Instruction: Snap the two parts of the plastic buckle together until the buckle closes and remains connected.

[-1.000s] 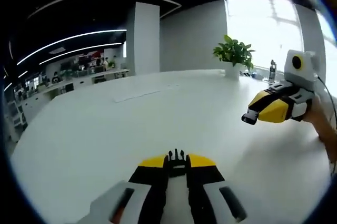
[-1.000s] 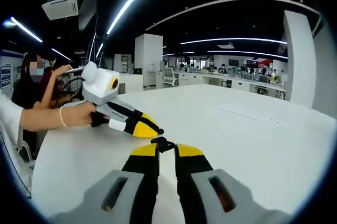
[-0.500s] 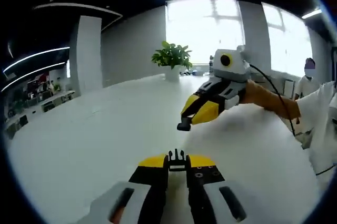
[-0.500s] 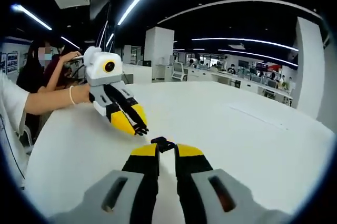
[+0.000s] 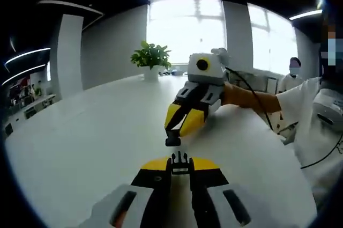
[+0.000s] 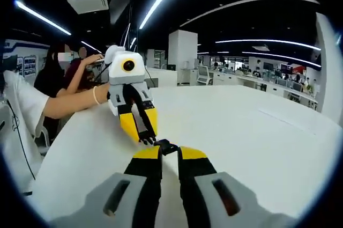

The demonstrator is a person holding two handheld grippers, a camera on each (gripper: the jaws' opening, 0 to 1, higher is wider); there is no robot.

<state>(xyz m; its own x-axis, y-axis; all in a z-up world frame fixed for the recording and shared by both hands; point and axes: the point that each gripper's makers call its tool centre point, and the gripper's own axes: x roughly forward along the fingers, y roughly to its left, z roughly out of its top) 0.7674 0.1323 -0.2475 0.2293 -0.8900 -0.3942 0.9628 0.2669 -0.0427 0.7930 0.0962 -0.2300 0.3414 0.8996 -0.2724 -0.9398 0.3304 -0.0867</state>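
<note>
In the left gripper view, the left gripper (image 5: 180,159) has its two yellow-tipped jaws closed on the pronged part of the buckle (image 5: 180,159), a small black piece whose prongs stick out past the jaw tips. The right gripper (image 5: 172,141) comes into this view from the right and points down toward it; its jaws are clamped on the socket part of the buckle (image 5: 172,141), a small black piece at its tip. The two buckle parts are very near each other, tip facing tip, but a narrow gap between them is visible, so they are not joined. In the right gripper view, the right gripper (image 6: 167,148) holds the socket part (image 6: 166,146) between its closed jaws, and the left gripper (image 6: 147,139) reaches down from above left with its tip just beside that part. Both grippers are above a wide white table (image 5: 80,147). A potted plant (image 5: 150,59) stands far back on the table, before a bright window (image 5: 187,29). A person's hand (image 6: 102,95) holds the left gripper.
</note>
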